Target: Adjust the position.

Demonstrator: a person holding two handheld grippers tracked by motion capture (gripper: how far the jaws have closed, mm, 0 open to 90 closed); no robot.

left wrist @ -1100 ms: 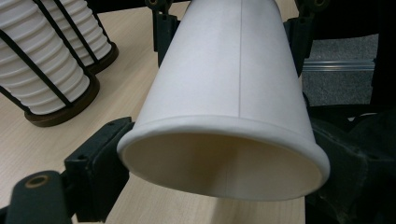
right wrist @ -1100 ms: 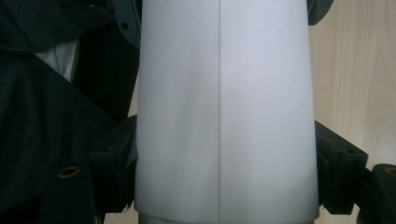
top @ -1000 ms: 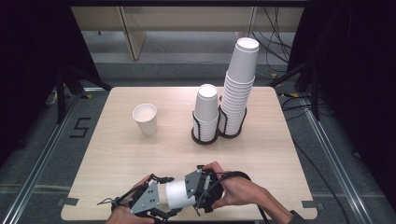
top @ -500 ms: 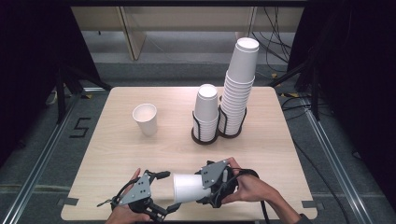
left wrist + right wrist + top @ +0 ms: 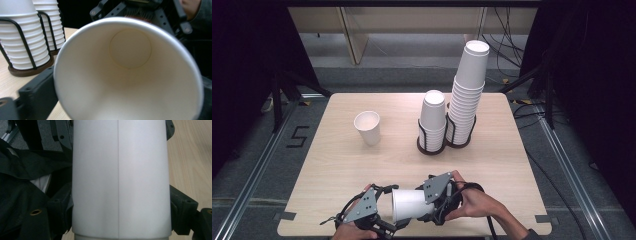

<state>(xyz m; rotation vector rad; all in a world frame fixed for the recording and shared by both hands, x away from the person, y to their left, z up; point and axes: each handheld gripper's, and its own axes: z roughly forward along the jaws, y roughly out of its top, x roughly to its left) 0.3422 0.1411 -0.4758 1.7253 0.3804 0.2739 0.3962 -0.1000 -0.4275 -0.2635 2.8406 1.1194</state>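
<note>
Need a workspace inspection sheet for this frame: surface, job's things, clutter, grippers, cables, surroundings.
Surface: light wooden table, bare between things.
Job's things: white paper cup held on its side near the front edge; upright paper cup; short cup stack and tall cup stack in black wire holders.
Clutter: nothing seen.
Grippers: right gripper clamps the held cup's body; left gripper at its mouth, jaws just opened then eased in, open.
Cables: gripper cable off the front edge; loose cables behind the table.
Surroundings: grey floor, metal rails, dark curtains.
</note>
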